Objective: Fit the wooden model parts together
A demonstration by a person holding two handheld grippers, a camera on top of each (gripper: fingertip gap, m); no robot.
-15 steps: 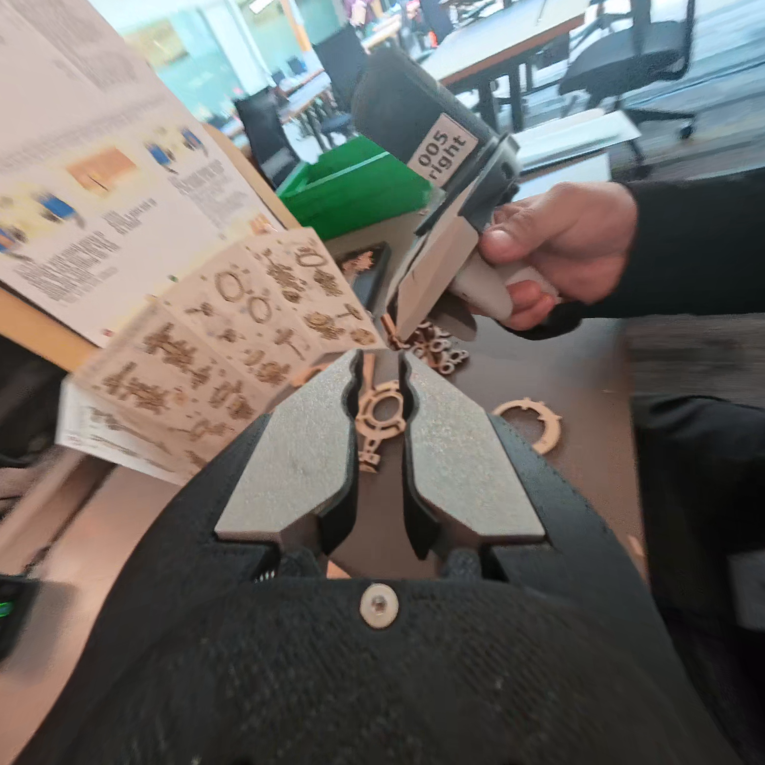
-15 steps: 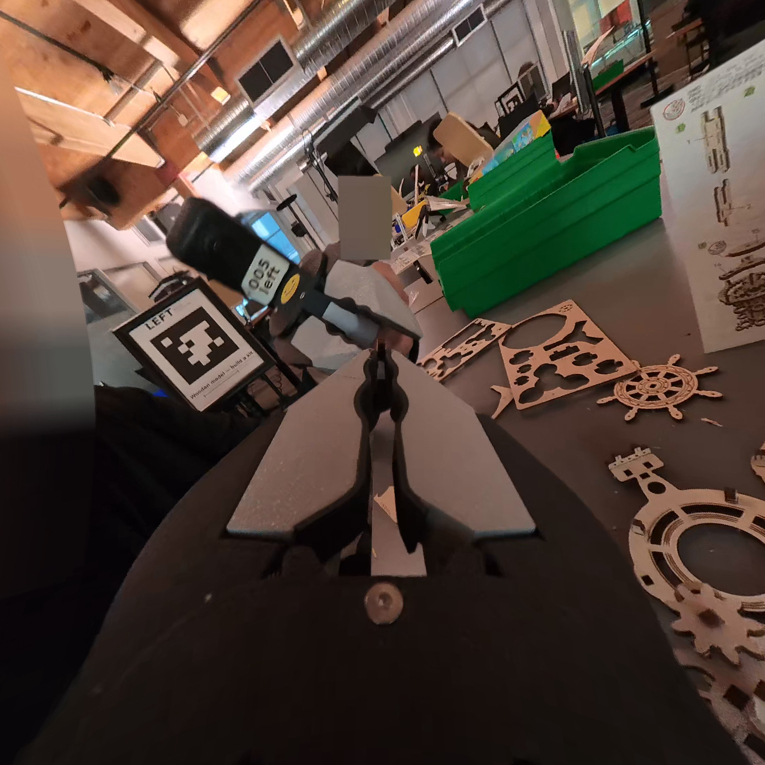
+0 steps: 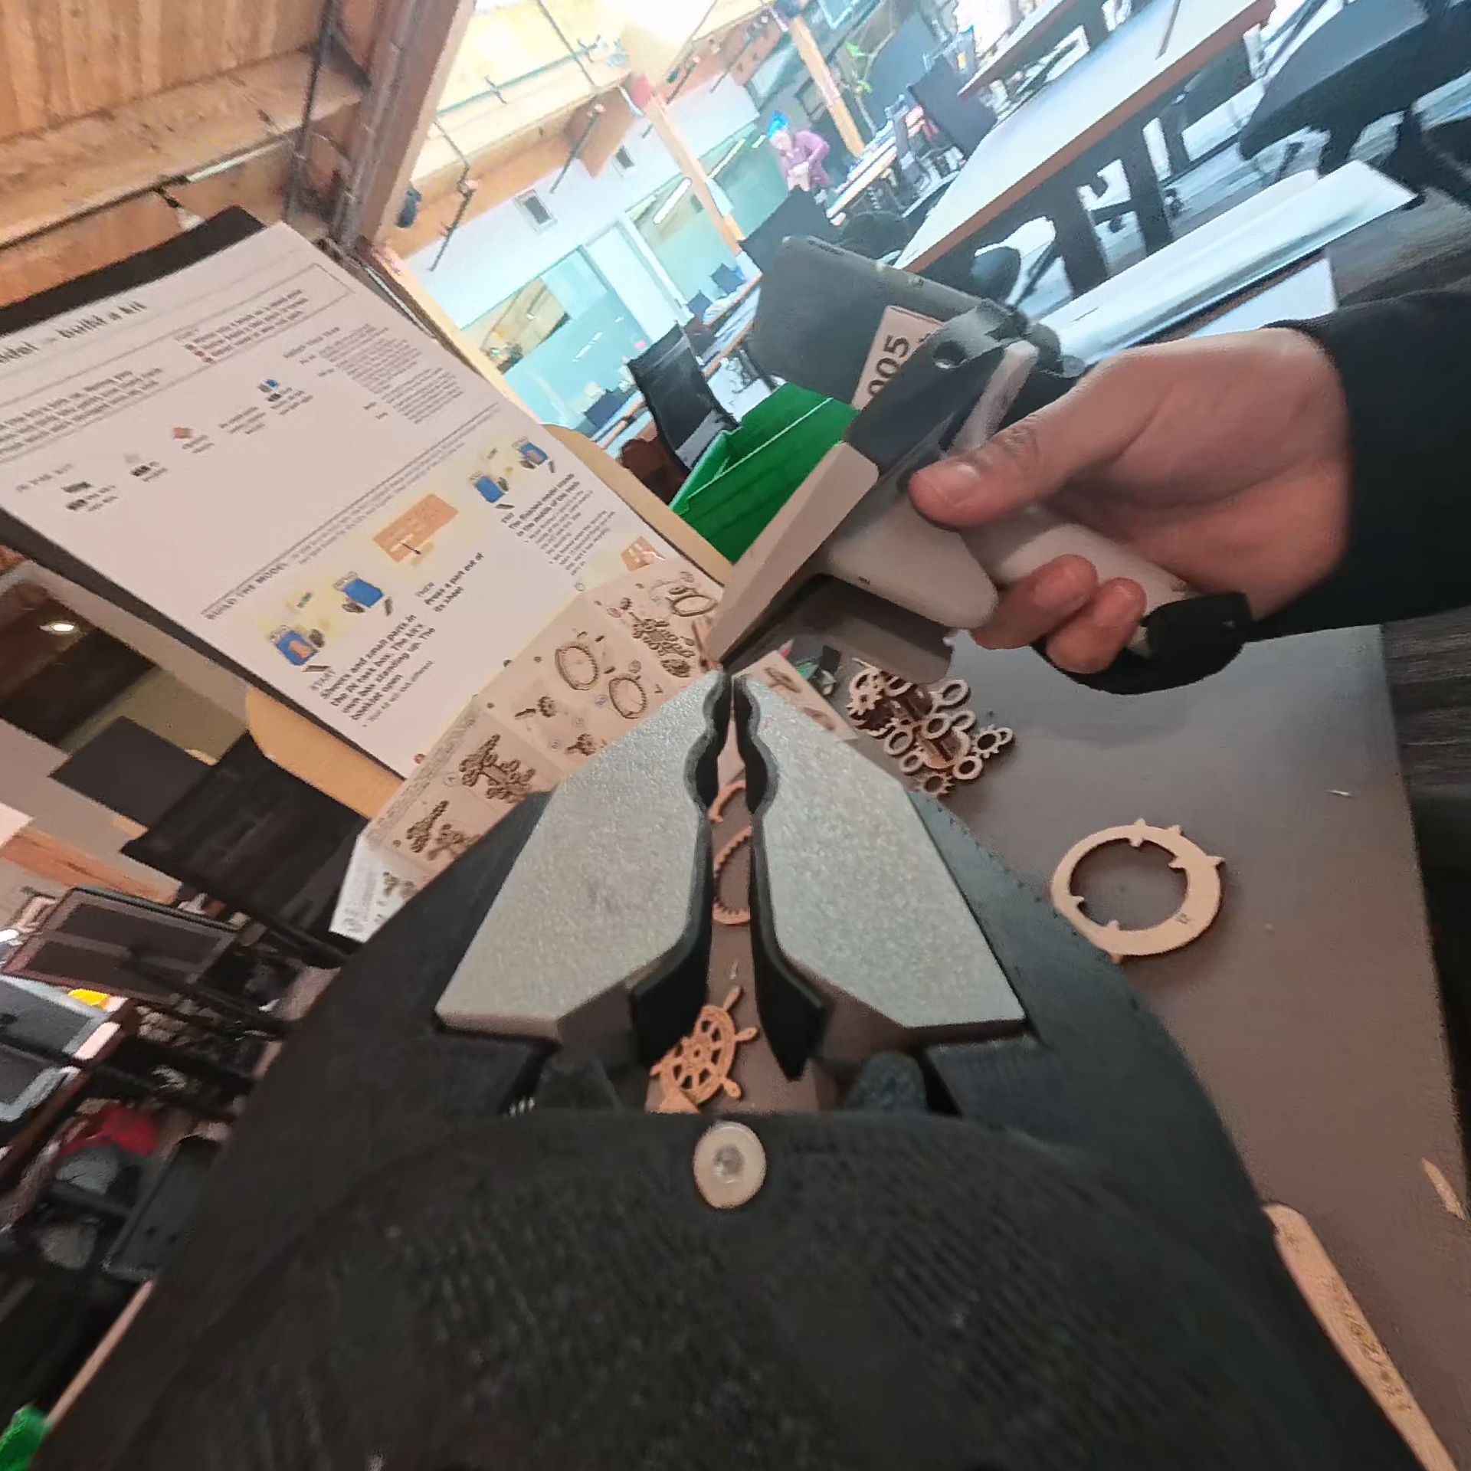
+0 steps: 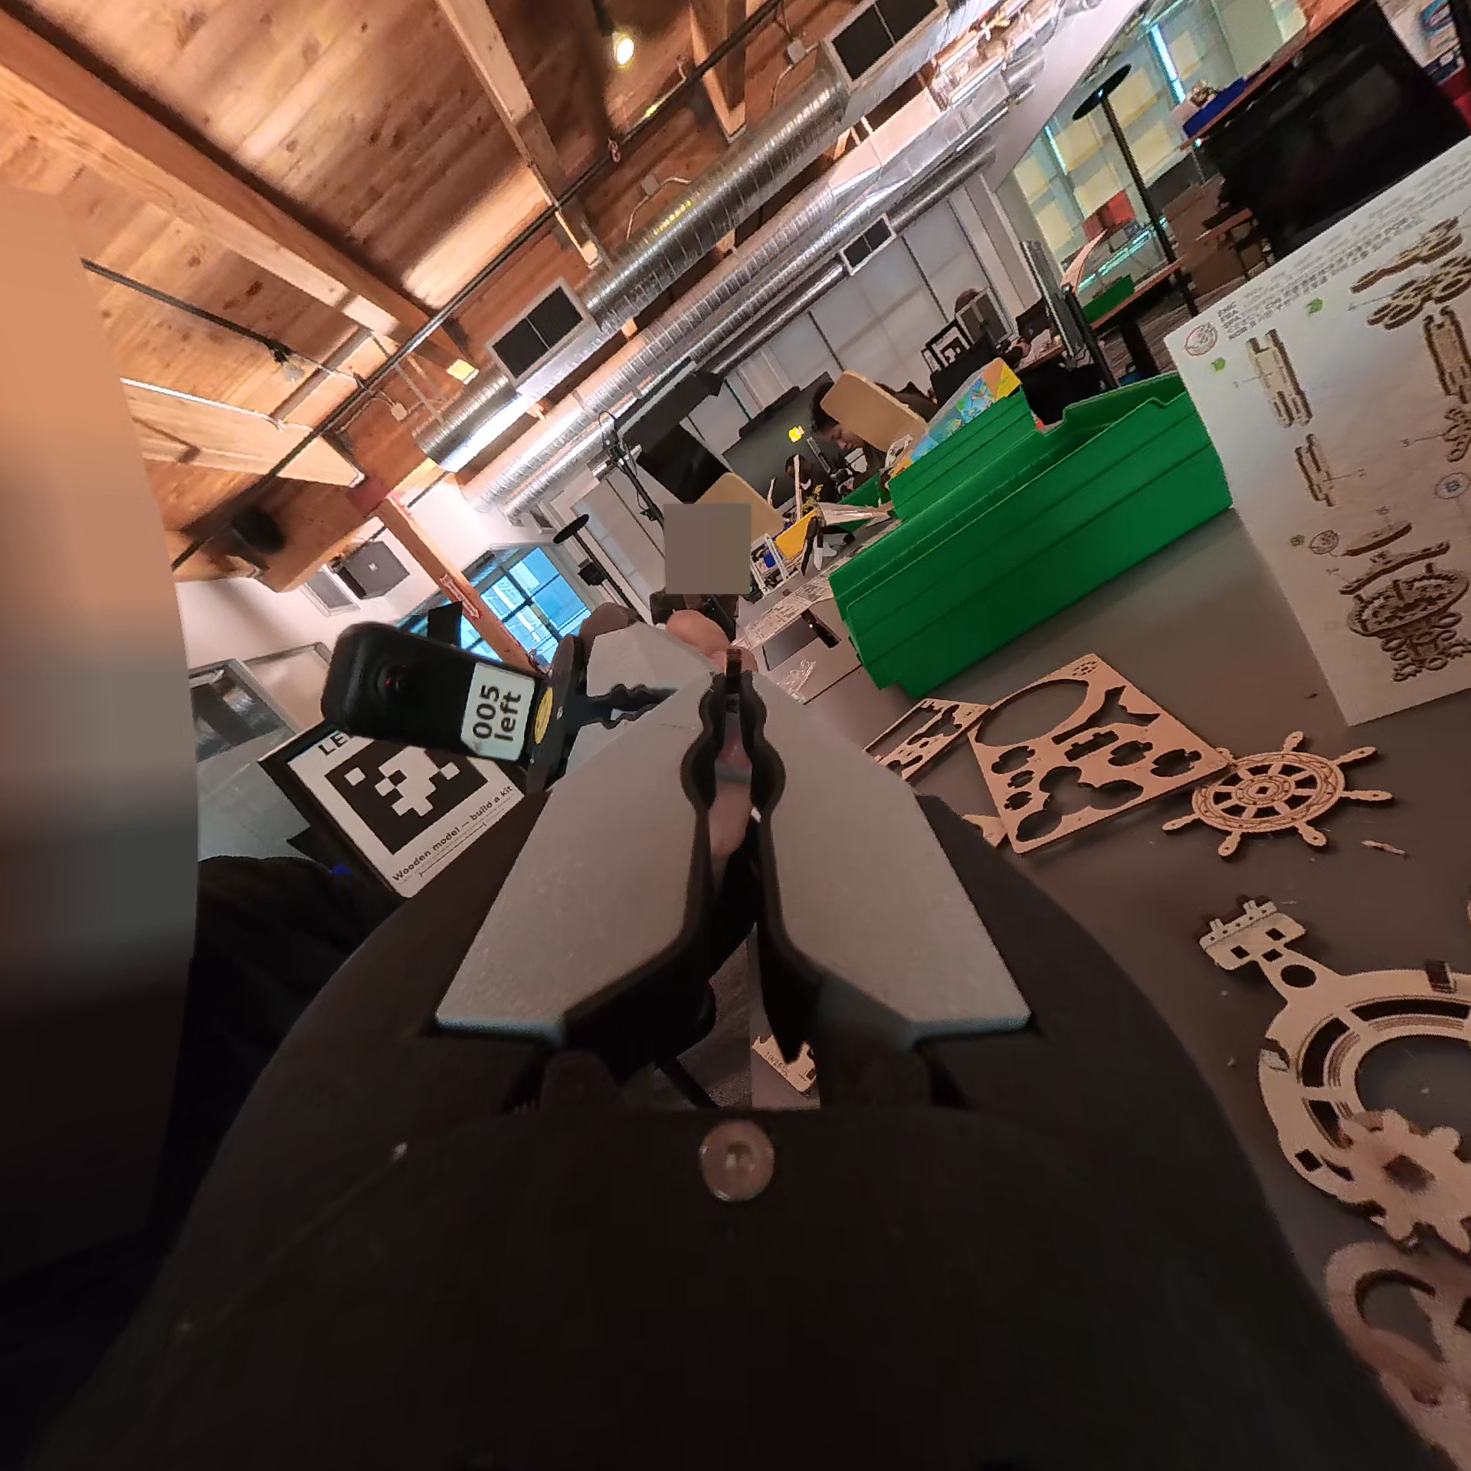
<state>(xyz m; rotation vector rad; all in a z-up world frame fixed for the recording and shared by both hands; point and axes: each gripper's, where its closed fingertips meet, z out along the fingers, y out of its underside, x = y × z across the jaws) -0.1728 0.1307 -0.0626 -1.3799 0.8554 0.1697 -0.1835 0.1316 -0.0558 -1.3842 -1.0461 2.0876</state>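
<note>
My left gripper (image 3: 731,694) is shut with only a hairline gap at the tips, held above the dark table. Nothing shows between them. Under its fingers lie a toothed wooden ring (image 3: 728,875) and a small ship's wheel (image 3: 700,1051). My right gripper (image 4: 734,684) is shut, and I cannot tell if it holds anything. It shows in the left wrist view (image 3: 720,649) in a hand, its tip almost touching the left gripper's tip. A notched wooden ring (image 3: 1137,891) and a pile of small gears (image 3: 923,728) lie to the right.
A round wooden frame with a gear (image 4: 1369,1059), a ship's wheel (image 4: 1273,792) and punched-out sheets (image 4: 1090,748) lie on the table. A folded instruction leaflet (image 3: 605,716) and a printed board (image 3: 278,493) stand behind. Green bins (image 4: 1035,541) stand at the back. My two grippers' fingertips are within a few centimetres of each other. The small ship's wheel (image 3: 700,1051) is about equally far from each gripper, around 20 cm. The right camera catches it too, in the right wrist view (image 4: 1256,795).
My left gripper has closed from open and tilted upward, and the ring part no longer sits between its fingers. The right gripper stays shut and now points closer at the left tip.
</note>
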